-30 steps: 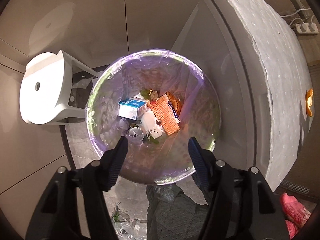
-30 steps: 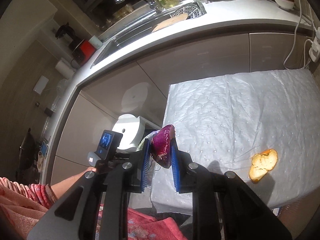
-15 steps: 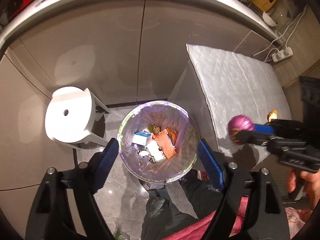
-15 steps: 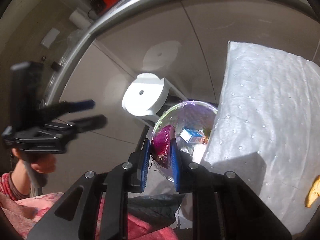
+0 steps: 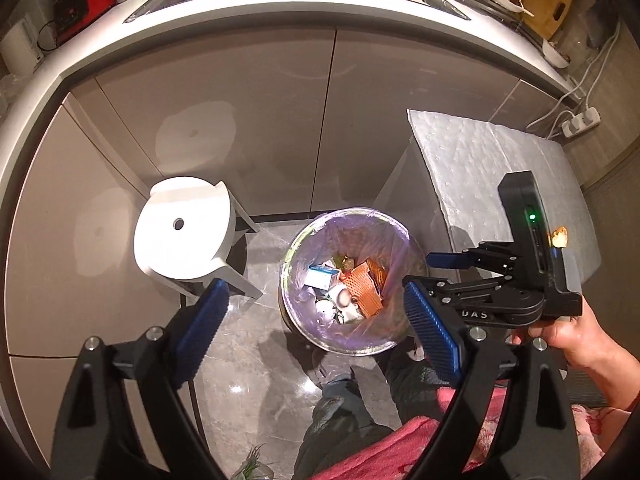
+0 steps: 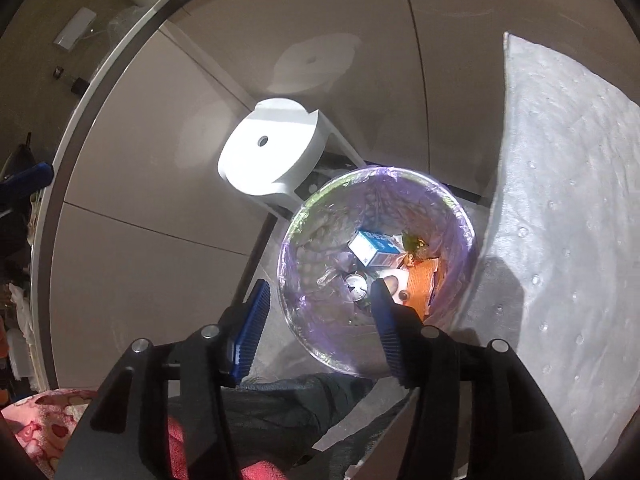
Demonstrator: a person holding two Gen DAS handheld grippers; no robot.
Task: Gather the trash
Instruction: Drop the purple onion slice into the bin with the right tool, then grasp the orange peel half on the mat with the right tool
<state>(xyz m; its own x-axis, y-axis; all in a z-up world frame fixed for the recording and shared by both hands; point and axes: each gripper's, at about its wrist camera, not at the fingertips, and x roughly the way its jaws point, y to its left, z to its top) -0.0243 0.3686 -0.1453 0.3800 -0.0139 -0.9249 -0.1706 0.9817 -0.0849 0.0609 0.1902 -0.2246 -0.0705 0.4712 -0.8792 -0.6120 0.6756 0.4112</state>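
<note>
Above lined bin (image 6: 376, 272): right gripper (image 6: 316, 304) fingers spread, empty. Left gripper (image 5: 312, 316) fingers wide apart too, empty. Remaining trash: orange peel scrap (image 5: 559, 236) on padded desk (image 5: 492, 168), well apart from bin. Likely light, soft, curled; pinch across edges, gently.

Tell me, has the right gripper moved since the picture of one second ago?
Yes. The right gripper, then over the padded table's edge and shut on a purple piece, now hangs open over the trash bin, holding nothing.
</note>
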